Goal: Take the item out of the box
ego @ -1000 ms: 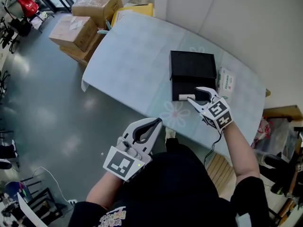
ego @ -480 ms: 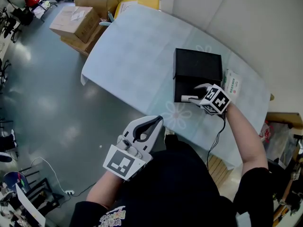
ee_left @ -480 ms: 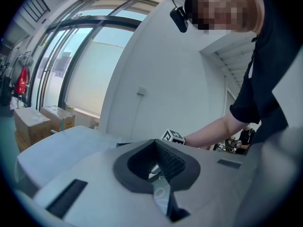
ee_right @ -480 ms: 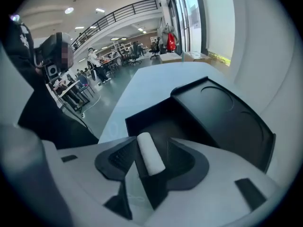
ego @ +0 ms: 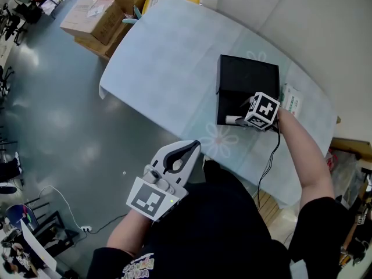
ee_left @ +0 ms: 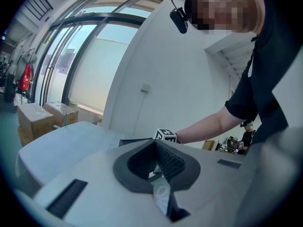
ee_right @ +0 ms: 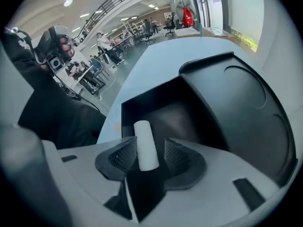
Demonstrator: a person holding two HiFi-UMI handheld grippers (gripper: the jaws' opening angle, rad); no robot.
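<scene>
Closest to me is my left gripper (ego: pixel 192 148), held out in front of my chest over the grey floor and well short of the table. Its jaws are closed together with nothing in them (just dead weight at this point).

My right gripper (ee_right: pixel 150 148) is reaching out over the near edge of the black box (ego: pixel 228 100), with its marker cube (ego: pixel 262 110) facing up at me. In the right gripper view the jaws are spread apart, with a small white cylinder (ee_right: pixel 143 131) standing between them. The cylinder leans against one pad and there's a clear gap to the other pad, so it's not clamped. Its far end pokes out past the jaw tips over the dark inside of the box. I honestly can't tell if it's resting on the box floor or sitting a bit above it.

The opened lid (ego: pixel 249 77) is on the far side of the box, and it has a round recess pressed into it.

Just beside the box, on my right, there's a white and green packet (ego: pixel 292 100). All of that sits on a table with a pale blue flower-print cloth (ego: pixel 168 57). Past the table's far left corner, some cardboard boxes (ego: pixel 87 19) are stacked on the floor.
</scene>
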